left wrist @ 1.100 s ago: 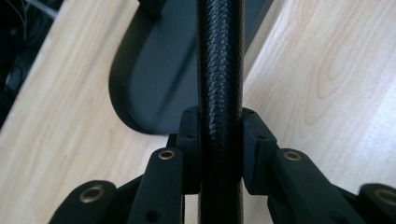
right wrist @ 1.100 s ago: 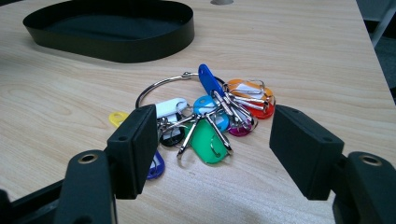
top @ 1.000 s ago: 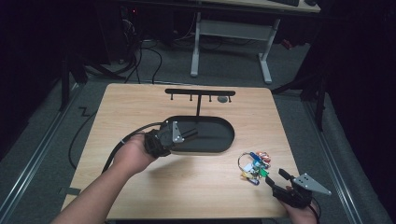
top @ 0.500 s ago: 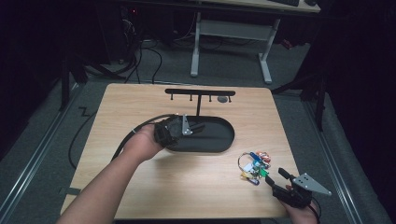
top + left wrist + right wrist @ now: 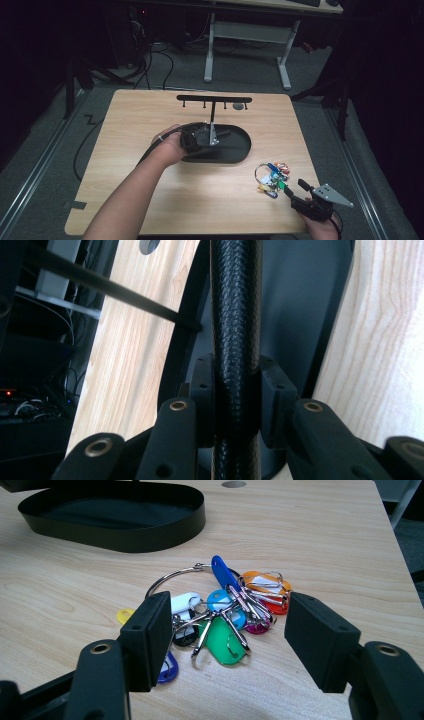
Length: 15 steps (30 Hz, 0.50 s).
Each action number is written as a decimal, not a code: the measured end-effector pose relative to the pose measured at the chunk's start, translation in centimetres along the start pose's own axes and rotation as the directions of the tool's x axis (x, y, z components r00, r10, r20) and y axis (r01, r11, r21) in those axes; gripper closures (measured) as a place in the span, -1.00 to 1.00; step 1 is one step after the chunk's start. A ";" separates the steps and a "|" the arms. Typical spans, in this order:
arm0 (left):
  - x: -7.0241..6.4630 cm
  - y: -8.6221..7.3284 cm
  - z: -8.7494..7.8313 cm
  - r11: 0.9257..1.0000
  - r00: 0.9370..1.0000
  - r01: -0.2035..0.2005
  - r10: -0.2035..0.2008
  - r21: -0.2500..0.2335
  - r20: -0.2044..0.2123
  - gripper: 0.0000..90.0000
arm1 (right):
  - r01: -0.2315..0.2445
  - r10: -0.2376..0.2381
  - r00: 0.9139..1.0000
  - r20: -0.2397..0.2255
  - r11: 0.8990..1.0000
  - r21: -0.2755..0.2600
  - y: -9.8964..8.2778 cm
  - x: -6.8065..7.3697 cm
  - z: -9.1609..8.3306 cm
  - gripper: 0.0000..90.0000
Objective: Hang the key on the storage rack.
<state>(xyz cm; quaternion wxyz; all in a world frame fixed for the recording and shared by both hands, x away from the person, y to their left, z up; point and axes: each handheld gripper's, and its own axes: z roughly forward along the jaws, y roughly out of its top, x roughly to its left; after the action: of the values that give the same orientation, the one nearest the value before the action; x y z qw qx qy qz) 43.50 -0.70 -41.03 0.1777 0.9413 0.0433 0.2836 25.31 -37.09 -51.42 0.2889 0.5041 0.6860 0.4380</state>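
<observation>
One key stand [image 5: 212, 116] is pinched at its post by the left claw [image 5: 216, 135]; the right claw [image 5: 227, 642], spread, faces one key bunch [image 5: 225, 610] on the counter [image 5: 150, 190].

No writing, brand or number can be read anywhere. The coloured key tags [image 5: 220, 630] are too small or blurred to show any lettering.

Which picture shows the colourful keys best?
The right gripper view: the bunch of key tags on its ring lies close up on the table, each colour clear. The high view shows the same bunch small, near the right gripper. The left gripper view looks elsewhere.
</observation>
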 end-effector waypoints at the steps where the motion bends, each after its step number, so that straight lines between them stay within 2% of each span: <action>1: 0.0 0.1 0.2 1.000 1.000 -0.006 0.006 0.003 -0.002 0.62 | 0.002 -0.002 1.000 0.001 1.000 0.001 0.0 0.0 0.1 -0.20; 6: 0.0 -0.2 1.2 0.999 0.999 -0.033 0.033 0.009 -0.009 0.62 | 0.011 -0.011 1.000 -0.006 1.000 0.007 0.2 0.1 0.8 -0.21; 11: 0.3 -0.4 2.1 0.999 0.999 -0.028 0.028 0.016 -0.017 0.62 | 0.024 -0.024 0.999 -0.021 1.000 0.019 0.2 0.5 1.3 -0.21; 15: 0.4 -0.1 2.8 1.000 0.999 -0.025 0.025 0.018 -0.027 0.62 | 0.019 -0.019 1.000 -0.017 1.000 0.006 0.3 0.4 1.1 -0.21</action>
<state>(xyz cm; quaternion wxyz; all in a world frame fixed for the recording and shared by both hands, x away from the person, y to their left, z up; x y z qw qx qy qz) 45.40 -1.41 -42.99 0.1651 0.9395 0.0364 0.2981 26.20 -36.40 -51.63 0.2857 0.4947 0.6946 0.4372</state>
